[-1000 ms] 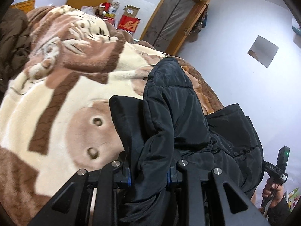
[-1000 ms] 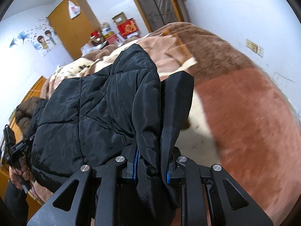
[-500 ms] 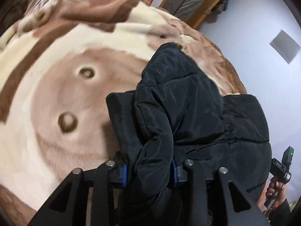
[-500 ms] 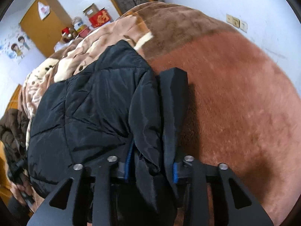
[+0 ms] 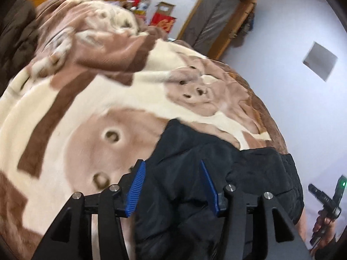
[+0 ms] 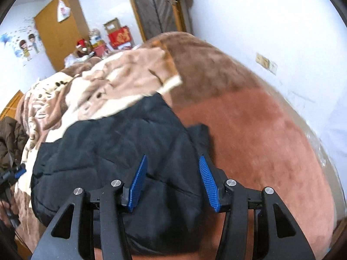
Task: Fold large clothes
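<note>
A black quilted puffer jacket (image 5: 206,169) (image 6: 112,147) lies folded on the bed's plush blanket. My left gripper (image 5: 172,164) hovers over the jacket's near left edge; its jaws are opening, and the blue pads (image 5: 136,186) stand apart with fabric lying loose between them. My right gripper (image 6: 172,160) is over the jacket's right edge, jaws also opening, pads (image 6: 207,182) clear of the cloth below. In the left wrist view, the right hand and its gripper handle (image 5: 327,203) show at the far right; in the right wrist view, the left gripper (image 6: 13,173) shows at the far left.
The bed carries a cream and brown bear-print blanket (image 5: 76,112) and a rust-brown one (image 6: 249,134). A brown coat (image 6: 8,138) lies at the left edge. Boxes (image 6: 118,35), a wooden wardrobe (image 6: 58,30) and a door (image 5: 219,19) stand behind. A white wall (image 6: 292,32) borders the right side.
Both grippers have let go of the jacket edges they pinched and pulled back; the jacket has dropped flat onto the blankets, and the blue pads now show bare.
</note>
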Demonstrator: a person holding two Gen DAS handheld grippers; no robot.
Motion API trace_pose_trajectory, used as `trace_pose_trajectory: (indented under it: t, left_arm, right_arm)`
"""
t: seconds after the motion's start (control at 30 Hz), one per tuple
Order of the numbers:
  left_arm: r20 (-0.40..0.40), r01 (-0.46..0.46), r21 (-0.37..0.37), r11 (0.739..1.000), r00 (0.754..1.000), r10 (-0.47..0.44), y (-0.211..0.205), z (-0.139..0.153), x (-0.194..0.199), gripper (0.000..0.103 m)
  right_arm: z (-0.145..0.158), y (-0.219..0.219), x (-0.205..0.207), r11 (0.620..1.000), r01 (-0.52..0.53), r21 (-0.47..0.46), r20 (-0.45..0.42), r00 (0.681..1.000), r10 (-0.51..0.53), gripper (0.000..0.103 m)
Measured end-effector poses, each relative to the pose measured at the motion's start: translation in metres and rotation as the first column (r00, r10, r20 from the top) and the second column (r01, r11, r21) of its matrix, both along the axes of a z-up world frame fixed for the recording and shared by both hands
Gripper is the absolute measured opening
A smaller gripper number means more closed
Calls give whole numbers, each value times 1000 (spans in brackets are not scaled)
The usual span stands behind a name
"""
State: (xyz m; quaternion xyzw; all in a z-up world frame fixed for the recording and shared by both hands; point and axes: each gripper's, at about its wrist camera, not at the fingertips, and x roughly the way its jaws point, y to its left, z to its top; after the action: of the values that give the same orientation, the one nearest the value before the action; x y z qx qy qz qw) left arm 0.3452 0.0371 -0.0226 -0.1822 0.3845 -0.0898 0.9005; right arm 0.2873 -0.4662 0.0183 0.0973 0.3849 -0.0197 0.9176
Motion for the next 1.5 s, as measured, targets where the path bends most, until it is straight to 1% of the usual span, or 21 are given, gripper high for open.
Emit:
trace_pose_trajectory:
  t: [0.07,0.1,0.17,0.23,0.27,0.3,0.37,0.43,0.53,0.63,0.73,0.83,0.93,1.0,1.17,1.27,1.37,1.47,1.5]
  left_arm:
    - [-4,33,43,999,999,-33,-13,-4,13,53]
    - [-21,53,55,997,998,-52,-21,-10,21,53]
    - [-68,76,89,993,995,-70,-34,-30,40,53]
    - [-102,77,120,990,993,-65,-37,-50,52,54]
    - [-107,71,116,991,993,-58,-36,-57,56,58]
    - [-107,59,104,993,993,-48,-33,-63,58,60]
    - [-106,39,73,997,994,-31,-25,-67,57,65]
    - [-111,31,63,998,994,-24,-24,-68,57,66]
    - [-100,28,89,996,995,-19,-24,-56,50,65]
    - [-60,29,106,994,998,-23,-22,-34,32,64]
    - [-9,27,117,993,1000,-26,-20,-8,5,64]
    - [25,38,113,993,999,-41,-22,13,-32,66]
    - [41,71,146,987,996,-78,-35,24,-71,67]
    - [47,96,154,983,993,-104,-43,28,-97,71]
    - [35,153,197,968,986,-163,-65,31,-158,73]
    - [23,176,205,963,983,-184,-74,29,-190,73]
    - [-1,193,210,958,980,-197,-77,25,-216,73]
    - [-16,206,224,953,978,-208,-81,23,-240,73]
    - [-19,209,232,950,977,-210,-83,23,-246,73]
  right_arm:
    - [-5,15,18,999,-29,-39,-15,999,28,51]
    - [-9,19,27,998,-35,-45,-29,999,34,51]
    - [-26,21,50,999,-32,-41,-80,996,29,51]
    - [-44,16,65,998,-10,-56,-122,992,3,51]
    - [-52,11,71,999,-4,-47,-136,991,-2,51]
    - [-56,8,73,999,0,-42,-143,990,-6,49]
    - [-61,7,76,999,-3,-52,-146,989,-5,49]
    - [-61,10,77,997,-8,-77,-146,989,-4,49]
    - [-50,14,70,996,11,-93,-136,990,-23,49]
    - [-34,20,52,995,22,-99,-104,994,-32,49]
    - [-15,29,18,997,27,-67,-62,998,-31,51]
    - [-5,44,-16,999,17,-41,-41,999,-18,51]
    - [2,67,-55,999,-10,-32,-29,1000,9,51]
    - [5,81,-78,999,-20,-30,-25,999,20,51]
    - [13,114,-136,997,-48,-53,-18,999,47,51]
    - [18,130,-165,995,-62,-83,-15,998,61,51]
    - [21,144,-186,991,-77,-111,-9,997,76,51]
    - [24,157,-207,986,-85,-146,0,996,86,56]
    - [24,160,-212,985,-87,-148,2,996,88,56]
